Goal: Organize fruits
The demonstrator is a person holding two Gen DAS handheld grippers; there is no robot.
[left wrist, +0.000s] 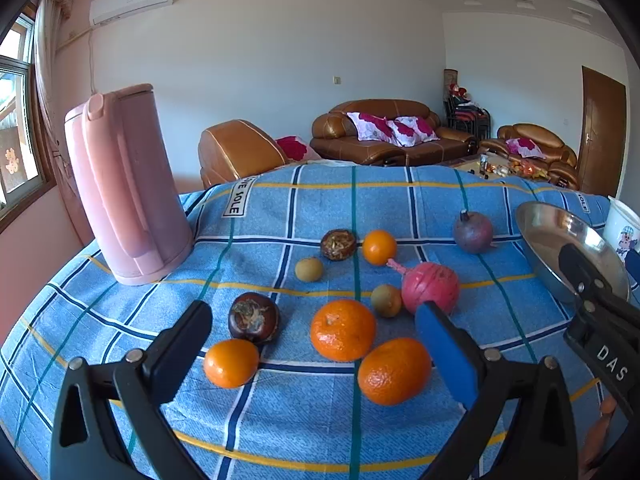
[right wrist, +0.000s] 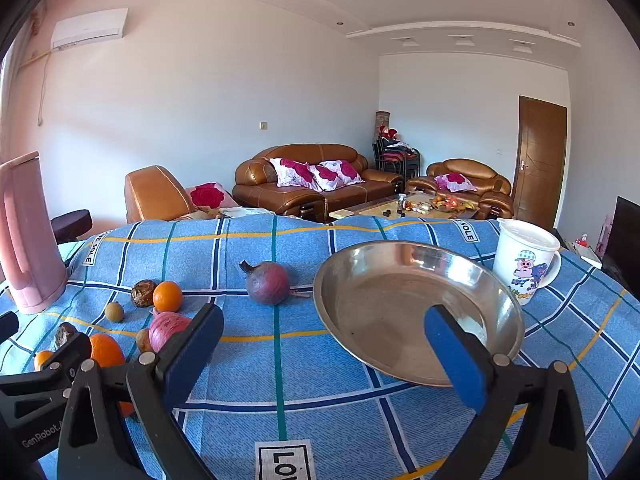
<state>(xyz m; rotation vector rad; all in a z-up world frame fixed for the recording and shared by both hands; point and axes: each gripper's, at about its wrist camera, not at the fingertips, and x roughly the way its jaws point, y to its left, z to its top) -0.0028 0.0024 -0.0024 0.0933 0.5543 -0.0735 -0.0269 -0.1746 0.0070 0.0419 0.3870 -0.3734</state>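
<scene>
Hovering over the fruit pile, the left gripper [left wrist: 314, 350] has its jaws spread wide with nothing gripped; the nearest tangerines [left wrist: 343, 330] sit on the cloth between and below the fingers, untouched. The right gripper [right wrist: 324, 350] is also wide open and empty, pointed at the steel bowl [right wrist: 500, 296], with its right finger in front of the bowl's near rim.

Progress: looks like nothing done yet. The bowl is bare inside, no fruit in it. All fruit lies loose on the blue checked tablecloth [left wrist: 304, 412]:
- four tangerines, three close in front of the left gripper and one farther back [left wrist: 379, 247]
- two dark, wrinkled round fruits, maybe mangosteens [left wrist: 253, 317]
- two small brownish fruits, possibly longans [left wrist: 309, 269]
- a pink dragon fruit [left wrist: 434, 286] near the middle
- a purple beet-like bulb [right wrist: 267, 282], well apart from the rest, just left of the bowl

The fruit cluster is left of the bowl, near but not touching it. A pink kettle [left wrist: 128, 184] stands at far left and a cartoon mug [right wrist: 526, 260] beside the bowl on the right; neither seems part of the job.

Left to do, as I judge it: everything, presumably moving each fruit into the bowl, starting with a close tangerine.
</scene>
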